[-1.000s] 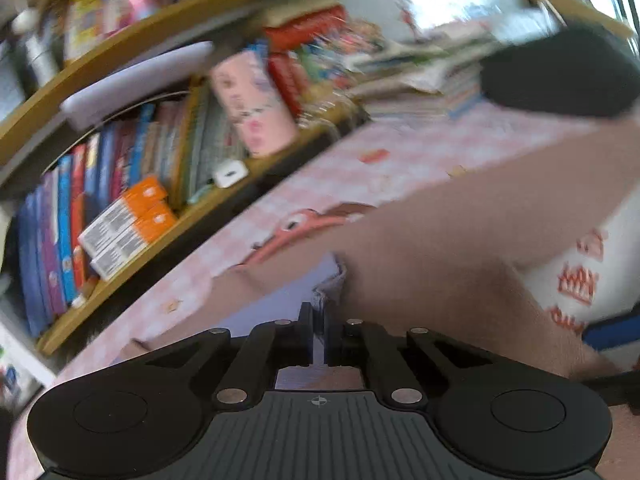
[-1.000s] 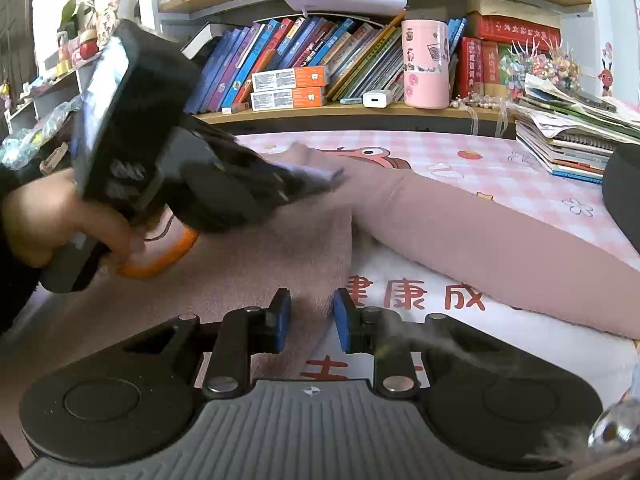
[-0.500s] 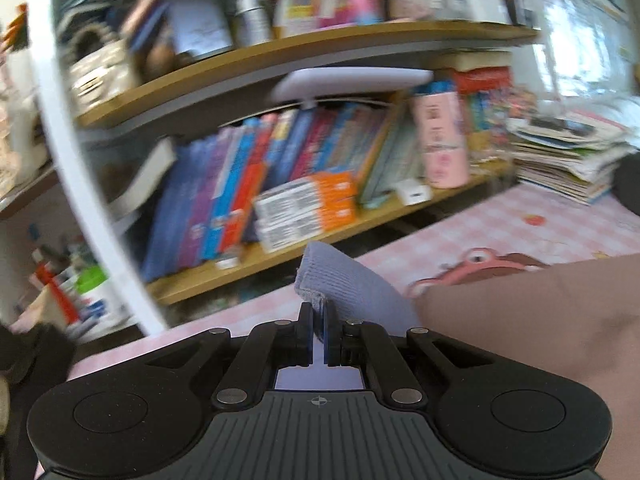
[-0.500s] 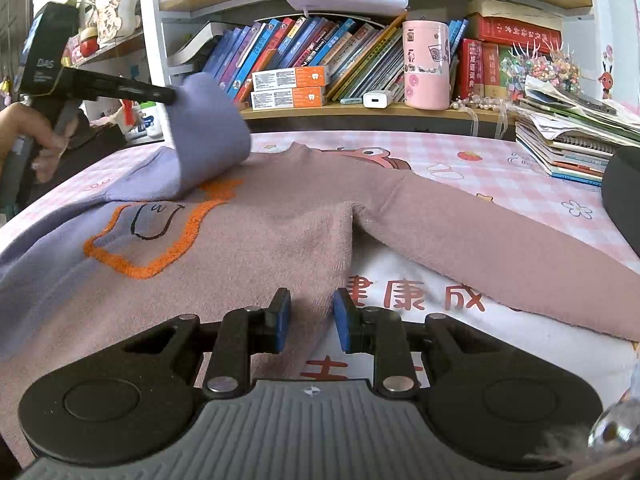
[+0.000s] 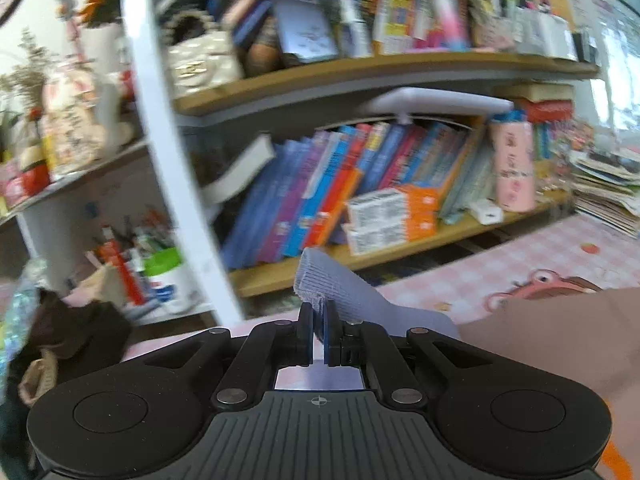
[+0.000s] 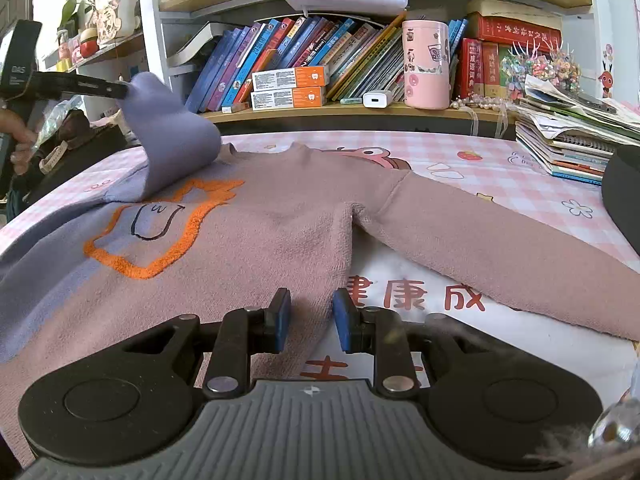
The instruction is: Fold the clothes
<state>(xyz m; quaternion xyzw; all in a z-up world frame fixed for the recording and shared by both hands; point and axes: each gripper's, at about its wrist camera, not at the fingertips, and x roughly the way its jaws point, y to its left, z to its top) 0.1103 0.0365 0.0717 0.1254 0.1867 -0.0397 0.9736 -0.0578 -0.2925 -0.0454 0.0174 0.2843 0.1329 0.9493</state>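
A mauve sweater (image 6: 280, 208) with an orange outlined patch lies flat on the pink checked tablecloth (image 6: 480, 160). Its right sleeve (image 6: 480, 240) stretches out to the right. My left gripper (image 5: 318, 312) is shut on the cuff of the lavender sleeve (image 5: 340, 292). In the right wrist view, that left gripper (image 6: 124, 90) holds the lavender sleeve (image 6: 172, 140) raised above the table's left side. My right gripper (image 6: 312, 312) sits low over the sweater's lower side edge. Its jaws are slightly apart, with the fabric lying flat beneath them and not pinched.
A bookshelf with a pink cup (image 6: 426, 64) runs along the back of the table. Stacked notebooks (image 6: 568, 140) and a black object (image 6: 624, 192) sit at the right. A hand (image 6: 16, 136) grips the left tool at the far left.
My left gripper carried the lavender sleeve off the sweater's body, out to the left and upward. The right gripper stayed where it was.
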